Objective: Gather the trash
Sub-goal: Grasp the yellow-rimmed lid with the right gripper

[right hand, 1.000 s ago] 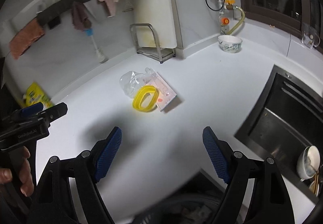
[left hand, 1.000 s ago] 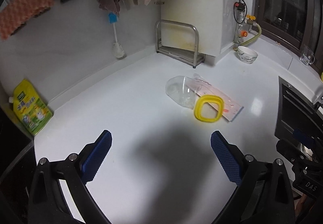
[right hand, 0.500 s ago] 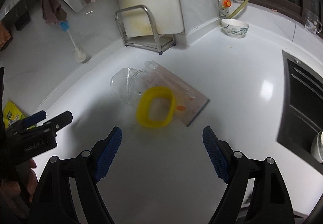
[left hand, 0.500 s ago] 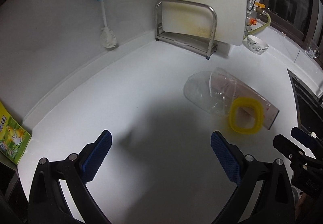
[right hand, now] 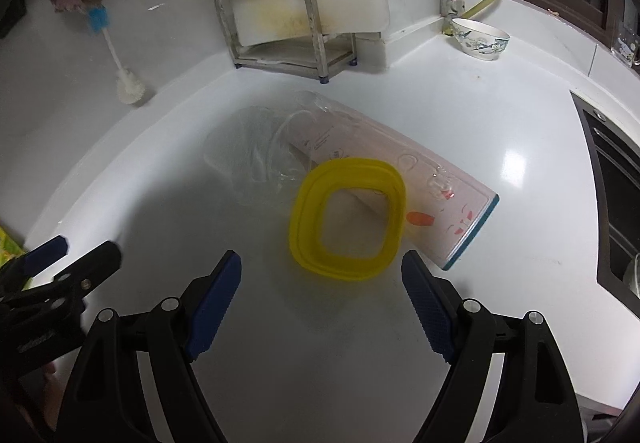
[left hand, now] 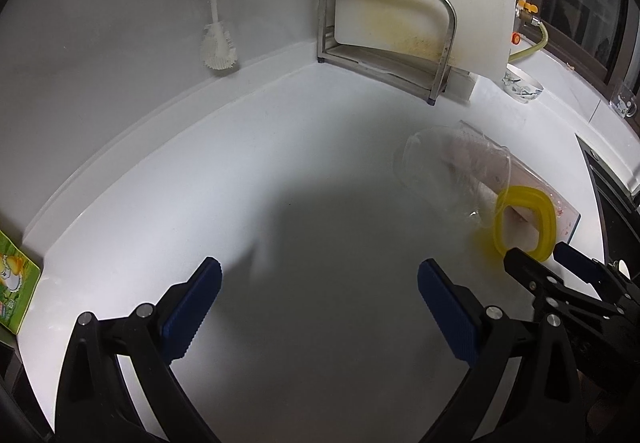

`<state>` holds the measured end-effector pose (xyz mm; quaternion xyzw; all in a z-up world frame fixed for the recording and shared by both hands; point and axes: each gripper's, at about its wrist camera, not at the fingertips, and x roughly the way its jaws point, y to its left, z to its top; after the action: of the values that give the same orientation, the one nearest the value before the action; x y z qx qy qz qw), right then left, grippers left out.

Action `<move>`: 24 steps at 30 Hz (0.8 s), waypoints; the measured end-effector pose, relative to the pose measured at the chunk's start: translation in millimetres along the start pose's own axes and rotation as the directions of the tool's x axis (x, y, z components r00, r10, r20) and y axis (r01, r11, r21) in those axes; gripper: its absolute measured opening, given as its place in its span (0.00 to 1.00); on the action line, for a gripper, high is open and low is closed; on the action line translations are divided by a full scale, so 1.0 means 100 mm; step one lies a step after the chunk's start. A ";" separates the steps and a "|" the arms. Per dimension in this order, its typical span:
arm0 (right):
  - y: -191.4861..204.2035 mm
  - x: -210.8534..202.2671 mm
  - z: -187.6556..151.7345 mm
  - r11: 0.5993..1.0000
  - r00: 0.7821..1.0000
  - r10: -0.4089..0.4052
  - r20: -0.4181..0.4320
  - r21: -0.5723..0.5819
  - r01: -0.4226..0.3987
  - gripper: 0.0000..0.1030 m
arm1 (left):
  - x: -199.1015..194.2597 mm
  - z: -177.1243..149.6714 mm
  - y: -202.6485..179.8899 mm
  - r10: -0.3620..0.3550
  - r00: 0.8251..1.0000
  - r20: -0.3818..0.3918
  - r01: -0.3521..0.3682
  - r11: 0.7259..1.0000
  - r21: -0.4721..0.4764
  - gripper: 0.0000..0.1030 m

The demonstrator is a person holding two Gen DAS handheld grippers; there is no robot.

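Observation:
A clear plastic jar [right hand: 256, 159] with a yellow rim [right hand: 347, 219] lies on its side on the white counter [right hand: 520, 131], resting on a pink blister package [right hand: 404, 187]. The rim's opening faces my right gripper [right hand: 322, 289], which is open and empty just in front of it. In the left wrist view the jar [left hand: 444, 171], its yellow rim [left hand: 524, 221] and the package [left hand: 560, 209] lie to the right. My left gripper [left hand: 318, 301] is open and empty over bare counter, left of the jar. The right gripper's fingertips [left hand: 520, 263] show at that view's right edge.
A steel rack with a white cutting board [right hand: 288, 3] stands at the back wall. A bottle brush [right hand: 128, 83] leans on the wall. A patterned bowl [right hand: 480, 39] sits near the gas valve. A dark sink [right hand: 616, 203] is at right. A green pouch [left hand: 16, 283] lies at left.
Both grippers have moved forward and down toward the counter. The jar and package now look much larger and closer, right in front of the right gripper. Both stay open.

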<state>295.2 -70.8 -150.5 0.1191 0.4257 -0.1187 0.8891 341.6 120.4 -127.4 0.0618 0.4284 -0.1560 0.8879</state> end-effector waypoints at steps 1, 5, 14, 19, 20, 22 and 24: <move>0.00 0.03 0.00 1.000 1.000 -0.010 -0.002 0.003 0.010 0.76 | 0.01 0.00 0.01 -0.003 1.000 0.000 0.003 1.000 -0.003 0.94; 0.00 0.13 0.02 0.999 0.999 -0.034 -0.012 0.000 0.034 0.76 | 0.04 -0.02 0.05 -0.014 1.000 -0.001 0.014 1.000 -0.020 0.94; 0.05 0.25 0.03 0.996 0.996 -0.090 -0.011 -0.029 0.090 0.76 | 0.08 -0.06 0.04 -0.024 1.000 -0.007 0.024 0.999 -0.032 0.94; 0.09 0.27 0.03 0.991 0.993 -0.116 0.005 -0.064 0.116 0.76 | 0.09 -0.05 0.04 -0.027 1.000 -0.007 0.027 0.999 -0.035 0.94; 0.09 0.27 0.03 0.991 0.994 -0.113 0.006 -0.066 0.113 0.75 | 0.09 -0.06 0.03 -0.028 1.000 -0.007 0.027 0.999 -0.036 0.94; 0.08 0.25 0.03 0.992 0.994 -0.109 0.013 -0.066 0.109 0.68 | 0.09 -0.05 0.02 -0.032 0.999 -0.006 0.031 0.999 -0.036 0.94; 0.07 0.25 0.03 0.992 0.994 -0.106 0.012 -0.072 0.106 0.66 | 0.08 -0.06 0.00 -0.035 0.999 -0.007 0.035 0.999 -0.035 0.94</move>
<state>314.8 -68.4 -167.5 0.0635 0.4317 -0.1507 0.8871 342.3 119.7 -137.4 0.0391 0.4353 -0.1639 0.8844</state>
